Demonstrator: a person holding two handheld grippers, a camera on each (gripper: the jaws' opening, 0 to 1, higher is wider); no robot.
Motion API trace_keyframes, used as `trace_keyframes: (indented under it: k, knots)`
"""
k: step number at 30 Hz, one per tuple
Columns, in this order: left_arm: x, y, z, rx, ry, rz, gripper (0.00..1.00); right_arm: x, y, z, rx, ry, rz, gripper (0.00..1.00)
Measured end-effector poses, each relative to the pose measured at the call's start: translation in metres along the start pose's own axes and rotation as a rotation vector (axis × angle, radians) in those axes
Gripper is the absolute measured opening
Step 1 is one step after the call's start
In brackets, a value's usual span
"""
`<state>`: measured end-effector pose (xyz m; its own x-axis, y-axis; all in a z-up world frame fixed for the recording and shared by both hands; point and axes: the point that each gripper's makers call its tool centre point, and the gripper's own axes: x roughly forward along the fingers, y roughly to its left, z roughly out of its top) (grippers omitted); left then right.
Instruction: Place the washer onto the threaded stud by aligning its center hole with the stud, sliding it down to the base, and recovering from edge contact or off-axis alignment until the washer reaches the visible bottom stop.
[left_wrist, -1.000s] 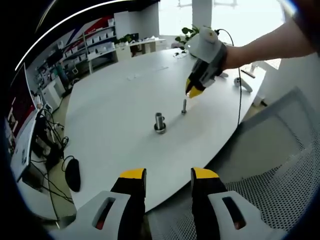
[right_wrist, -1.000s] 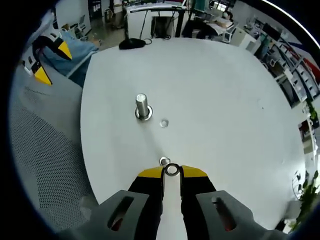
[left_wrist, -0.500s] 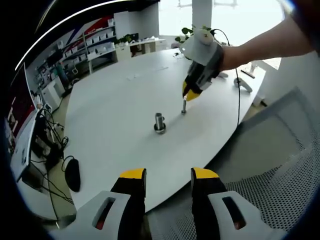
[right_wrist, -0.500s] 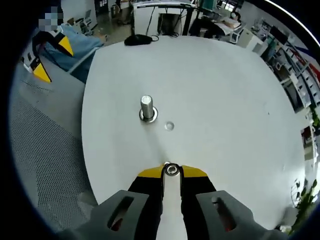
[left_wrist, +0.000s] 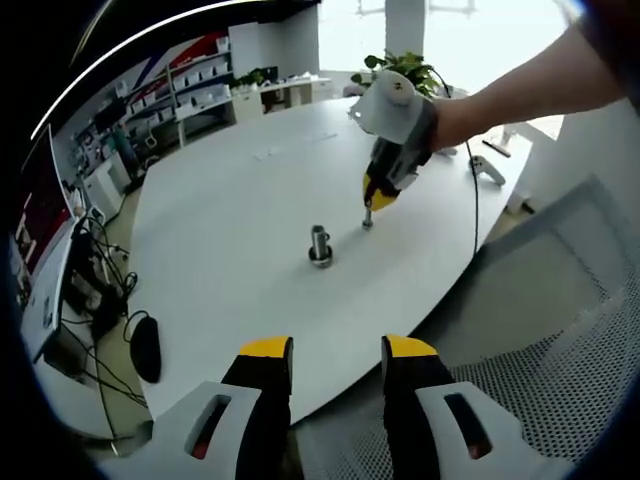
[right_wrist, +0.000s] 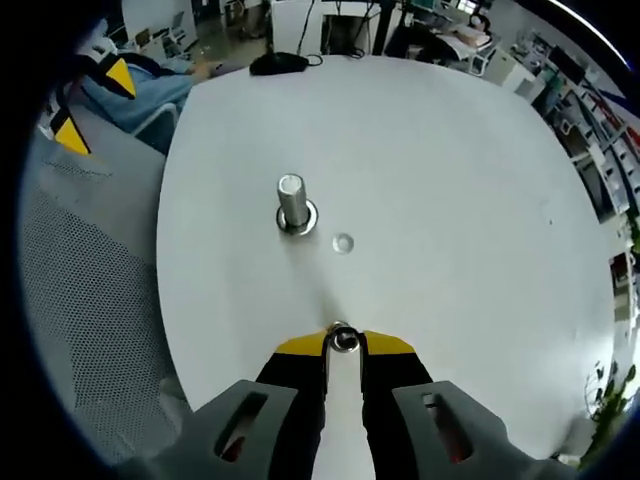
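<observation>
On the white table (left_wrist: 230, 200) a thick steel stud (left_wrist: 320, 243) stands upright with a ring at its base, and a thinner threaded stud (left_wrist: 368, 214) rises just to its right. A hand holds my right gripper (left_wrist: 381, 193) right over the thin stud's top. In the right gripper view, my right gripper (right_wrist: 342, 346) is shut on a small steel washer (right_wrist: 343, 338), which hides the thin stud's tip. Beyond it are the thick stud (right_wrist: 292, 203) and a loose washer (right_wrist: 343, 242) lying flat. My left gripper (left_wrist: 336, 352) hangs open off the table's near edge, nothing between its fingers.
A grey mesh chair (left_wrist: 560, 330) stands by the table's edge below the left gripper. A black mouse (left_wrist: 146, 348) and cables lie on a side desk at the left. Shelves and a plant (left_wrist: 400, 68) stand behind the table.
My right gripper has moved down and left with the washer, from above and beside the thin stud to right over its top. The left gripper has stayed still.
</observation>
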<state>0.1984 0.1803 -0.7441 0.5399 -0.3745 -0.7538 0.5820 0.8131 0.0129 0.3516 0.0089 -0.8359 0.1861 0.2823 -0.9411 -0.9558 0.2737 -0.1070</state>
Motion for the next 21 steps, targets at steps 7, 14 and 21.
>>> trace_keyframes:
  k: [7, 14, 21]
  knots:
    - [0.0, 0.002, -0.003, -0.007, 0.011, 0.007, 0.33, 0.019, 0.002, -0.011, 0.02, 0.055, 0.023, 0.13]
    - [0.0, 0.001, -0.002, -0.009, 0.008, 0.005, 0.33, 0.024, 0.006, -0.014, 0.016, 0.088, 0.043, 0.14]
    - [0.002, 0.002, 0.0, -0.009, 0.007, 0.008, 0.33, 0.025, 0.005, -0.017, 0.023, 0.098, 0.055, 0.18]
